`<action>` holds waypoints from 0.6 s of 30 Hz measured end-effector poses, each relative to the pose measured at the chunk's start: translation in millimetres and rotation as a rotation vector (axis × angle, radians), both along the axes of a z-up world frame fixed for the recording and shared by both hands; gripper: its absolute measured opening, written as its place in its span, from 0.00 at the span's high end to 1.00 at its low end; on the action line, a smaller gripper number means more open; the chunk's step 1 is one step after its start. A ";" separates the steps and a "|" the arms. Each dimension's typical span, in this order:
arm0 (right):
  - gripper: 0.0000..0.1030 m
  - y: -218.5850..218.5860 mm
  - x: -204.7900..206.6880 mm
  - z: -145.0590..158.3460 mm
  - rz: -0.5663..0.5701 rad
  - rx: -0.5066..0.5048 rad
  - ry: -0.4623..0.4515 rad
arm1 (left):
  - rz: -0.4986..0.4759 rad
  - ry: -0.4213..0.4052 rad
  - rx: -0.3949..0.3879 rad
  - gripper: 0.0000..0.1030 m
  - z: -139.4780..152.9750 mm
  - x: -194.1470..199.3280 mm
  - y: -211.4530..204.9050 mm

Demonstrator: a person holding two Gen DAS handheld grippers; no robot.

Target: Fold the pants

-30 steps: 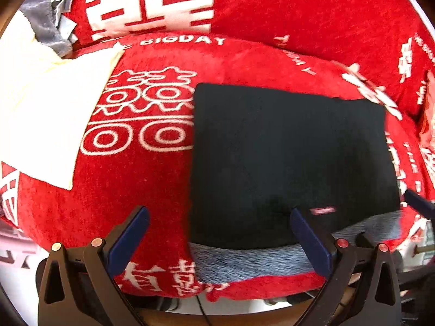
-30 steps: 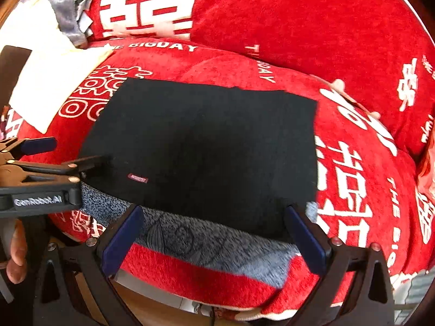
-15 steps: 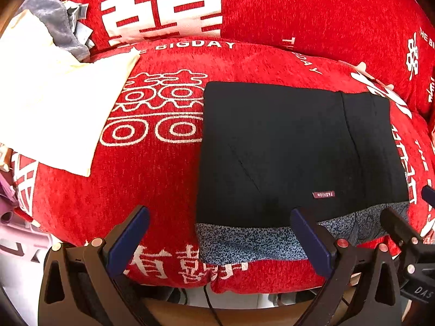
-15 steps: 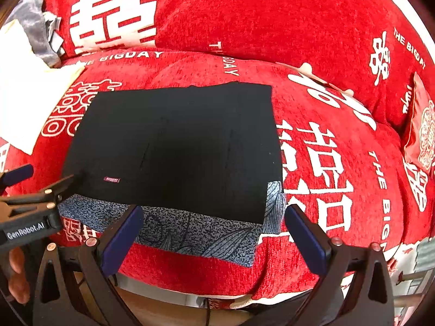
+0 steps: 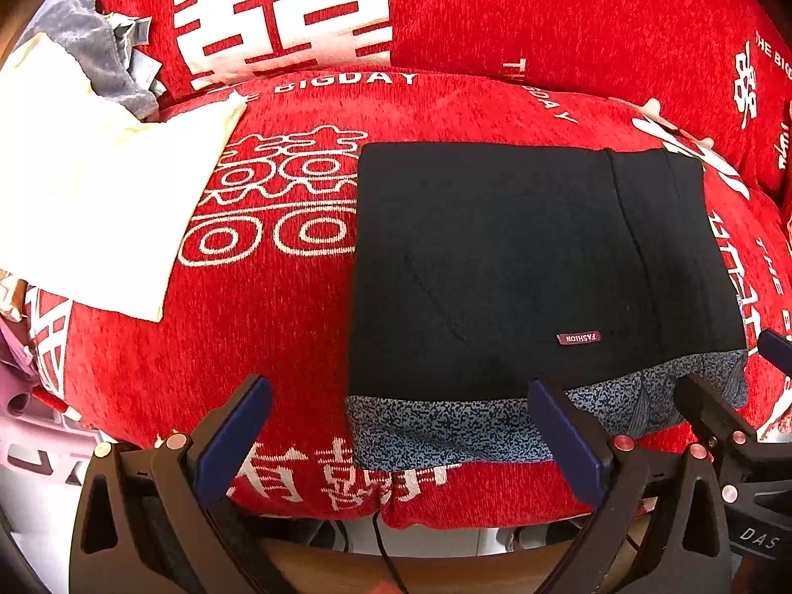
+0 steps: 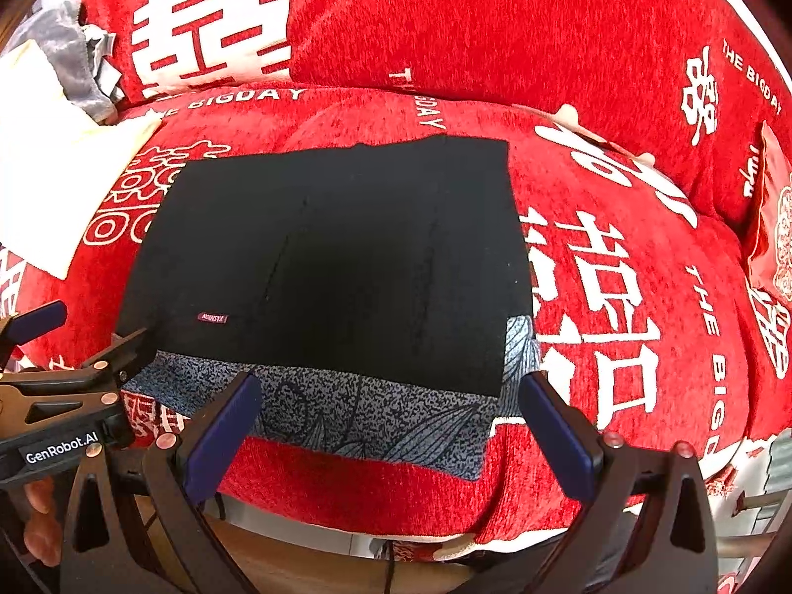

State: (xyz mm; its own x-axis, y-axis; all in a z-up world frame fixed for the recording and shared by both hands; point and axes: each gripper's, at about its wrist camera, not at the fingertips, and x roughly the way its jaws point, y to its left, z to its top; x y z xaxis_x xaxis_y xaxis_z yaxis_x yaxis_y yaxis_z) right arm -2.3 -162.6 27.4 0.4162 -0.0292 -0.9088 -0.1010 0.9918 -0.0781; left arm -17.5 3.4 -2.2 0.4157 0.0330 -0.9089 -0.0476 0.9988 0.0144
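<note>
The black pants lie folded into a flat rectangle on the red sofa seat, with a small "FASHION" label near the front. A blue-grey patterned strip sticks out under their near edge. My left gripper hangs open at the seat's front edge, its right finger just before the strip and nothing between the fingers. Open too, my right gripper faces the pants from the front, straddling the strip without touching it. Each gripper shows at the side of the other's view.
A cream cloth and a grey cloth lie at the seat's left end. Red back cushions with white lettering rise behind. A red patterned pouch sits at the far right. A person's fingers hold the left gripper's handle.
Both grippers have drawn back from the pants toward the sofa's front edge, staying open. The pants lie still and show more fully in both views.
</note>
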 end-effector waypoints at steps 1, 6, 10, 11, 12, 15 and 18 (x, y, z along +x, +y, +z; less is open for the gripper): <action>0.00 0.1 -0.2 -0.1 -0.002 0.000 0.000 | 0.002 0.004 0.003 0.00 -1.0 0.2 -0.2; 0.00 1.3 -0.3 -0.9 0.001 -0.002 0.003 | -0.007 0.013 0.003 0.00 -4.4 0.8 -0.1; 0.00 4.1 -0.2 -1.5 0.003 -0.005 0.007 | -0.013 0.010 0.004 0.00 -4.5 0.5 -1.4; 0.00 4.4 -0.3 -1.7 0.004 -0.005 0.008 | -0.014 0.012 0.002 0.00 -4.9 0.6 -1.2; 0.00 4.1 -0.4 -2.0 0.004 -0.005 0.008 | -0.013 0.013 0.001 0.00 -4.9 0.1 -1.7; 0.00 2.6 -0.4 -2.1 0.003 -0.005 0.010 | -0.015 0.009 -0.003 0.00 -3.9 0.0 -1.7; 0.00 1.9 -0.4 -1.8 0.005 -0.006 0.010 | -0.016 -0.001 0.001 0.00 -2.2 -0.7 -2.2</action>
State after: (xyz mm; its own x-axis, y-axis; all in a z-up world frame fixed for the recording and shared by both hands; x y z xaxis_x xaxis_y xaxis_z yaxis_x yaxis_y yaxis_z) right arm -2.7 -160.7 25.6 0.4075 -0.0325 -0.9126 -0.1066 0.9908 -0.0828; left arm -18.2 1.1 -4.4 0.4170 0.0271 -0.9085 -0.0314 0.9994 0.0154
